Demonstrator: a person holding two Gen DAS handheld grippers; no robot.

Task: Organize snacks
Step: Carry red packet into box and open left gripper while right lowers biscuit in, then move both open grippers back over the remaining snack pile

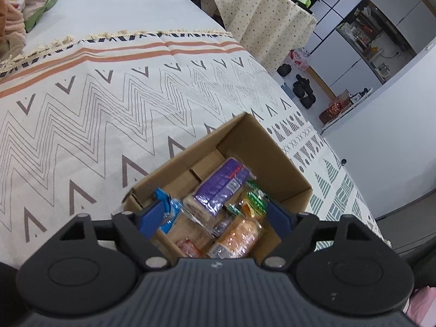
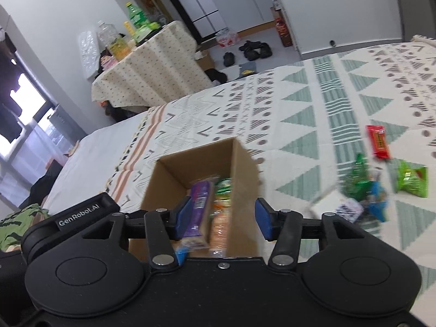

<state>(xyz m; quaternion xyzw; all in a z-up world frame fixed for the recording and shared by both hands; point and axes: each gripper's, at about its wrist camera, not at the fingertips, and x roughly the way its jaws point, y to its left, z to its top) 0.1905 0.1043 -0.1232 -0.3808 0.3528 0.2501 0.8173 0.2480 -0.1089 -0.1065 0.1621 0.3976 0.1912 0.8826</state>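
An open cardboard box (image 1: 275,160) stands on the patterned bedspread and holds several snacks: a purple pack (image 1: 218,188), an orange pack (image 1: 239,237), a green pack (image 1: 254,199) and a blue one (image 1: 170,212). My left gripper (image 1: 215,218) hovers open and empty above the box. In the right wrist view my right gripper (image 2: 222,219) is open and empty over the same box (image 2: 242,169), where the purple pack (image 2: 199,207) and orange pack (image 2: 219,226) show. Loose snacks lie on the bed to the right: a red bar (image 2: 378,141), a green bag (image 2: 411,178), a dark green pack (image 2: 357,177) and a white pack (image 2: 333,204).
The patterned bedspread (image 1: 136,103) stretches to the left of the box. A cloth-covered side table (image 2: 147,73) with bottles stands past the bed. Shoes (image 2: 253,50) lie on the floor beyond. Folded clothes (image 1: 24,2) sit at the far left of the bed.
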